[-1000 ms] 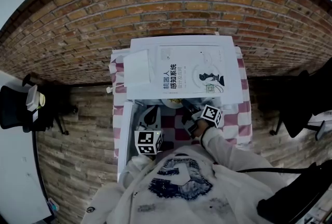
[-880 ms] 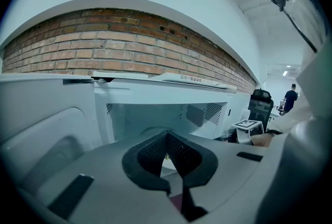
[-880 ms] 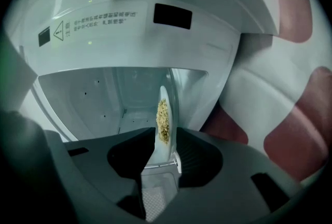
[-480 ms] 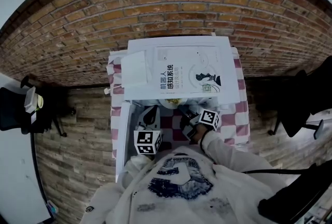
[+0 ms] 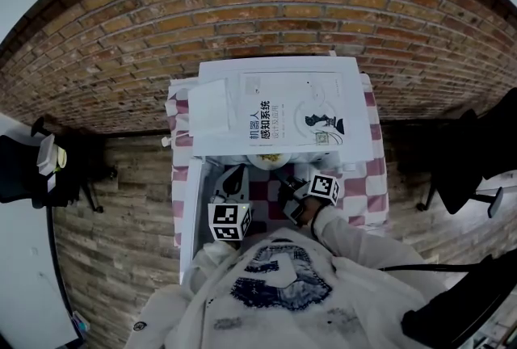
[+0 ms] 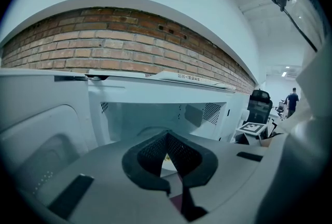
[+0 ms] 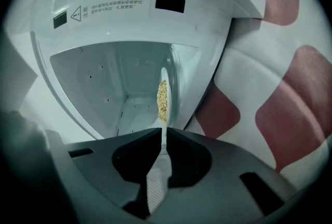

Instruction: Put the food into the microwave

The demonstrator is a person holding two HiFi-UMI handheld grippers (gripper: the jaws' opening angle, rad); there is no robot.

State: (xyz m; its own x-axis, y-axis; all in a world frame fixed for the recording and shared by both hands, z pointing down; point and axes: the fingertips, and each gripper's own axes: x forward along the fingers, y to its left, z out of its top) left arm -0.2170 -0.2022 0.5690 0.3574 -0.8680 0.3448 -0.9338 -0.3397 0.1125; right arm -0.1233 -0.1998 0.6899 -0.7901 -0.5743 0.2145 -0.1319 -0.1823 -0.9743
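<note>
A white plate [image 5: 266, 159] of yellowish food sits at the mouth of the open white microwave [image 5: 218, 71]. In the right gripper view the plate [image 7: 164, 94] shows edge-on in front of the empty cavity [image 7: 104, 78]. My right gripper [image 7: 164, 137] has just been closing and is now shut on the plate's near rim. In the head view the right gripper [image 5: 283, 174] reaches in from the right. My left gripper [image 6: 167, 137] is shut with nothing between its tips and faces the cavity beside the open door [image 6: 41, 124]. From above, the left gripper [image 5: 236, 176] is left of the plate.
The microwave door [image 5: 190, 210] swings out to the left. A book [image 5: 295, 109] and a white sheet [image 5: 212, 107] lie on the microwave's top. A red-and-white checked cloth [image 5: 373, 178] covers the table. A brick wall runs behind, and dark chairs [image 5: 32, 166] stand at both sides.
My right gripper has shifted a little left and toward me, staying at the plate's rim. The left gripper has not moved.
</note>
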